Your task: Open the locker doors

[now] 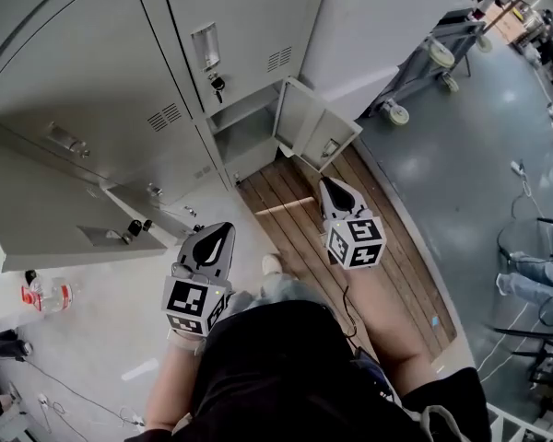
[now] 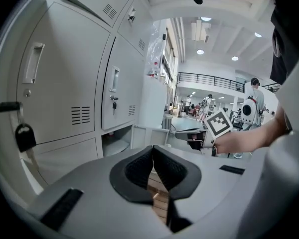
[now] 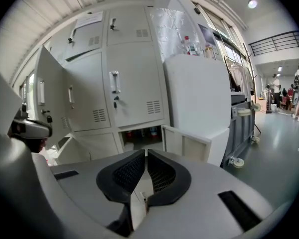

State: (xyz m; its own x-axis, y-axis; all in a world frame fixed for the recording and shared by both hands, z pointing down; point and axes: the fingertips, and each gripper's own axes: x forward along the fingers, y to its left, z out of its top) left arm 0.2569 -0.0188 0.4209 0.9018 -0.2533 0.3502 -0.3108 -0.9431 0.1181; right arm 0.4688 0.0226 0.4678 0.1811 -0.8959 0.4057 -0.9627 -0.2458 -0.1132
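Both tools shut and empty before the grey locker bank [image 1: 92,72]: my left gripper [image 1: 214,239], lower centre-left in the head view, has its jaws pressed together with nothing between them. My right gripper [image 1: 333,194], just right of centre, shows the same in its own view, with pads meeting and nothing held. Neither touches the lockers. I hold both out ahead of the body, side by side and apart, noses aimed at the lockers and tipped a little downward, above the wooden floor strip [image 1: 295,219]. Of the doors, the small lower door [image 1: 315,129] at upper centre stands swung open beside its compartment [image 1: 244,136]. A large door [image 1: 37,201] at the left edge hangs open too, and the keyed door [image 1: 244,17] at the top is closed
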